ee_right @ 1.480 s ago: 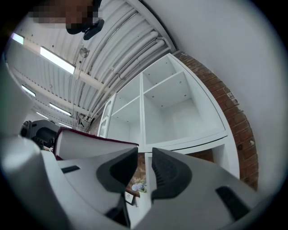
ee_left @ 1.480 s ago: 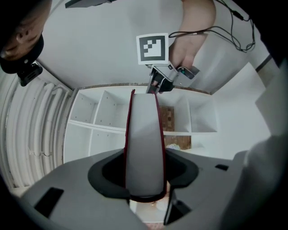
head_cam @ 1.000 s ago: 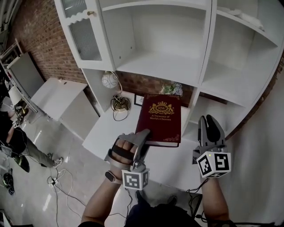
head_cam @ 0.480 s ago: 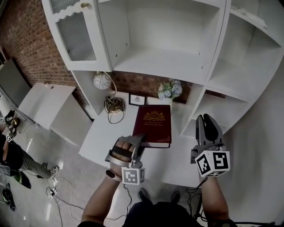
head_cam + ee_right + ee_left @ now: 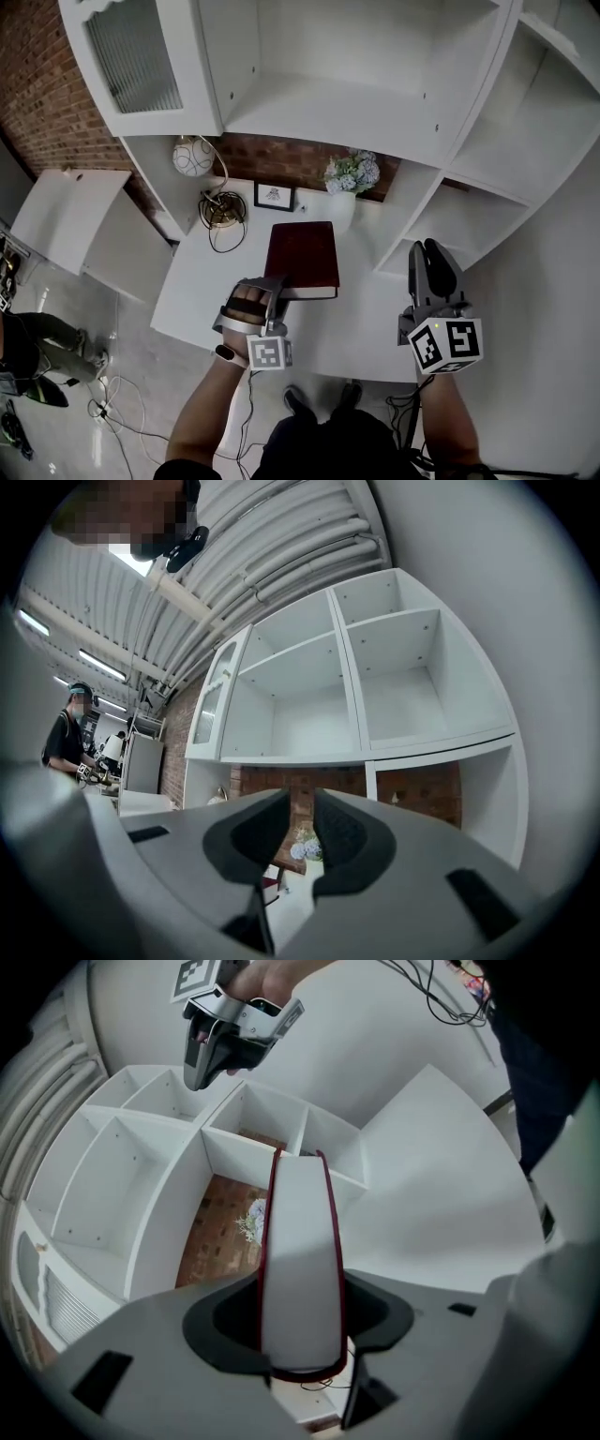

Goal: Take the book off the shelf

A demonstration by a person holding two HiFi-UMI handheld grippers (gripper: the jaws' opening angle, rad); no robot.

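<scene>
A dark red hardback book (image 5: 302,258) hangs flat over the white table (image 5: 361,314), clear of the empty shelf unit (image 5: 375,103). My left gripper (image 5: 272,284) is shut on its near edge. In the left gripper view the book's white page edge (image 5: 300,1260) stands between the jaws, pressed from both sides, with the left gripper (image 5: 302,1335) around it. My right gripper (image 5: 433,258) hangs to the right of the book, apart from it, pointing at the shelves. Its jaws stand a narrow slit apart with nothing between them, as the right gripper (image 5: 302,832) view shows.
A vase of flowers (image 5: 349,178), a small picture frame (image 5: 273,195) and a globe lamp (image 5: 192,156) with a cable stand at the table's back. A glass cabinet door (image 5: 131,56) hangs open at upper left. A person (image 5: 70,738) stands far left.
The book has come down and away from the shelf, from tilted with its gold title showing to flat and low over the table. The right gripper has stayed beside it.
</scene>
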